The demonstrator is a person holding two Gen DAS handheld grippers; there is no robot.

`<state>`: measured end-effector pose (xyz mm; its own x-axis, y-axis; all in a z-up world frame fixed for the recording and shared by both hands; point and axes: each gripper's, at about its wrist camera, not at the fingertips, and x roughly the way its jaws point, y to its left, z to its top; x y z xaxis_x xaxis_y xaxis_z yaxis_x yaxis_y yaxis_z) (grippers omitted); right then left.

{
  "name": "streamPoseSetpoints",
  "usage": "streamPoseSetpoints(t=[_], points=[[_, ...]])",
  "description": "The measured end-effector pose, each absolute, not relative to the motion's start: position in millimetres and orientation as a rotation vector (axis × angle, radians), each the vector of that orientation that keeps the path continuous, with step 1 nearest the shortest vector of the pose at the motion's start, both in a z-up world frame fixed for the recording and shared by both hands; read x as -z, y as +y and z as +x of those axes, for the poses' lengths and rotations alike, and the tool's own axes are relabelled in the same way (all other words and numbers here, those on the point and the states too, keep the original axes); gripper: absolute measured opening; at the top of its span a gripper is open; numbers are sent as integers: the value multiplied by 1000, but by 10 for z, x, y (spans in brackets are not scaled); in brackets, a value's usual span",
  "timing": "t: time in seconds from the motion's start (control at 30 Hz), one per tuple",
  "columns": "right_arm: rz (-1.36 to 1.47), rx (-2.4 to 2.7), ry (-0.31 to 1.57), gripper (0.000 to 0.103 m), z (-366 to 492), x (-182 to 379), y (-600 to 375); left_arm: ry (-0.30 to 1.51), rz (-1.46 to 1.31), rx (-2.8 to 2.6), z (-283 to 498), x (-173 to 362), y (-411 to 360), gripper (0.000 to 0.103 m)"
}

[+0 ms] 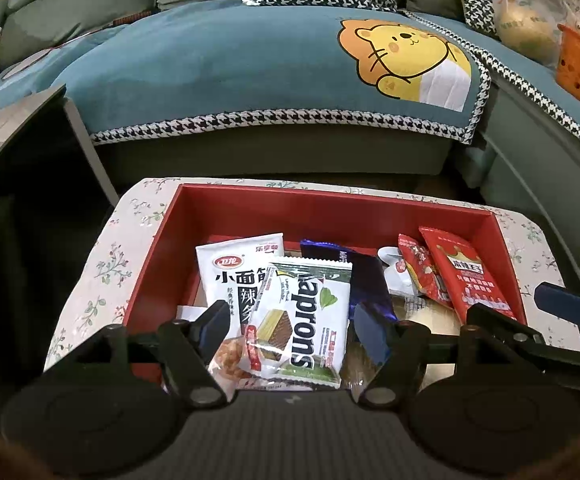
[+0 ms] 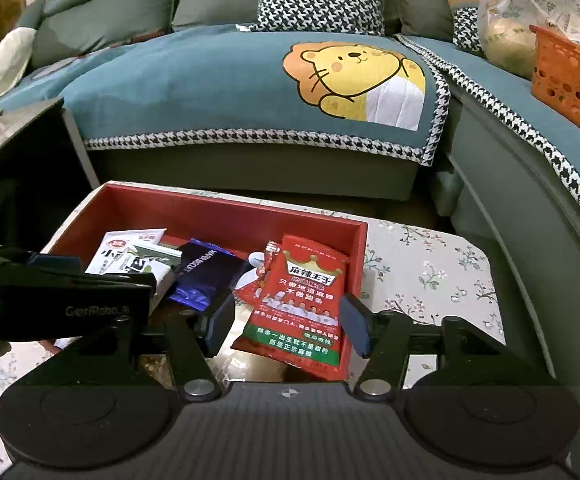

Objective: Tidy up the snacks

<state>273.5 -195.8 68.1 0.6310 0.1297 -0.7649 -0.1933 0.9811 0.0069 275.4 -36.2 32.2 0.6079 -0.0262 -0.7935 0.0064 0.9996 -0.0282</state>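
Note:
A red box (image 1: 250, 210) (image 2: 218, 210) sits on a floral table and holds several snack packets. In the left wrist view my left gripper (image 1: 291, 326) is open above a white and green wafer packet (image 1: 305, 320), which overlaps a white noodle-snack packet (image 1: 230, 272); a dark blue packet (image 1: 363, 276) lies beside them. In the right wrist view my right gripper (image 2: 288, 326) is open above a red spicy-snack packet (image 2: 301, 304) leaning on the box's right wall. The left gripper (image 2: 58, 292) shows at the left of that view, the right gripper (image 1: 537, 320) at the right of the left wrist view.
The floral tablecloth (image 2: 429, 272) has bare room right of the box. Behind it is a sofa with a teal lion blanket (image 1: 250, 68). An orange basket (image 2: 569, 76) and plastic bags sit at the far right. A dark side table (image 1: 18, 128) stands at the left.

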Motion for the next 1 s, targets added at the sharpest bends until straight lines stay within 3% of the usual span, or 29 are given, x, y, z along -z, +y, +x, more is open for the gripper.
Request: streamPoseSetpoints(t=[0.33,1.0], points=[[-73,-182,856,74,2593,-756,-1963,907,-28,13,2533,-413,-301,103],[-35,-151,876,78,2021,-848,-2089,904,-63,28,1842,-395,-162,103]])
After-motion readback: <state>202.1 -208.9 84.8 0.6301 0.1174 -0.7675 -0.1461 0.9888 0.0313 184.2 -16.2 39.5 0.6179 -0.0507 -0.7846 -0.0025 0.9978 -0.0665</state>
